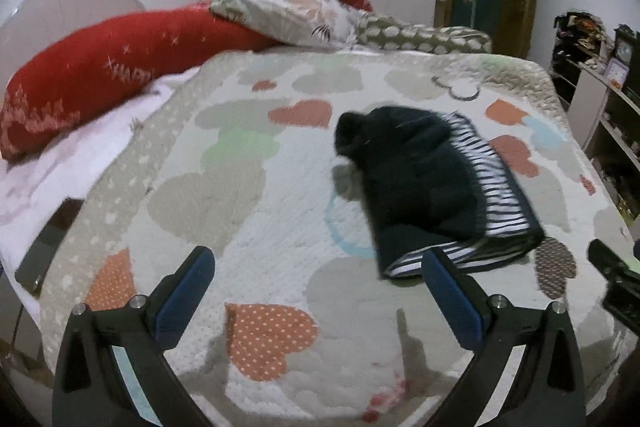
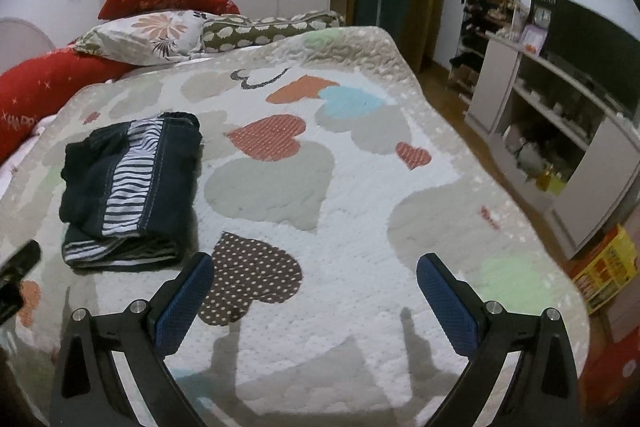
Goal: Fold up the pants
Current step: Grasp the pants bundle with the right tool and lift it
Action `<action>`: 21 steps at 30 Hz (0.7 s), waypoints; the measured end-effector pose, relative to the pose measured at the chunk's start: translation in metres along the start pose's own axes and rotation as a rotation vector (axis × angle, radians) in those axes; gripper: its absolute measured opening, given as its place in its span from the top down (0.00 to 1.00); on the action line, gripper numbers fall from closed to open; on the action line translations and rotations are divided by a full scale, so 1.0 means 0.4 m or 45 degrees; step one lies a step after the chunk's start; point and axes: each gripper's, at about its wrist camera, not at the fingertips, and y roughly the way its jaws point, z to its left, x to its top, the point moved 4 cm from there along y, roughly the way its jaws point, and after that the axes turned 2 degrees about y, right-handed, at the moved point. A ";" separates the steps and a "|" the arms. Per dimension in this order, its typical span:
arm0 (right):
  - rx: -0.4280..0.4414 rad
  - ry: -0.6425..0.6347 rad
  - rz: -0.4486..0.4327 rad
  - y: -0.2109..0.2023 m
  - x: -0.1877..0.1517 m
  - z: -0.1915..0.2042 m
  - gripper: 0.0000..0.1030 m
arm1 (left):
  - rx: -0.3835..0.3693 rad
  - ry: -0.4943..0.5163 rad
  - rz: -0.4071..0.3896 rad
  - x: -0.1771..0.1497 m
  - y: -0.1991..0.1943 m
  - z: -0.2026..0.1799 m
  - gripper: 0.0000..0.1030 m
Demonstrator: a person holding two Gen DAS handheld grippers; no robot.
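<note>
Dark navy pants [image 1: 424, 187] with a black-and-white striped panel lie folded in a compact bundle on the heart-patterned quilt [image 1: 280, 219]. In the right wrist view the same pants [image 2: 128, 187] sit at the left on the quilt [image 2: 360, 195]. My left gripper [image 1: 318, 267] is open above the quilt, its right finger just in front of the bundle's near edge, nothing between its blue pads. My right gripper [image 2: 314, 273] is open too, to the right of the bundle and holding nothing. Part of the other gripper shows at each view's edge.
Red pillows [image 1: 92, 79], a floral pillow [image 1: 288, 15] and a spotted bolster [image 1: 424, 39] lie at the head of the bed. A white shelf unit [image 2: 560, 131] with a dark screen stands right of the bed. A yellow box [image 2: 604, 275] sits on the floor.
</note>
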 end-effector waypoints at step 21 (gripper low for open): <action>0.884 0.426 0.411 0.251 0.092 0.031 0.21 | -0.630 -0.236 0.401 0.075 0.215 -0.064 0.00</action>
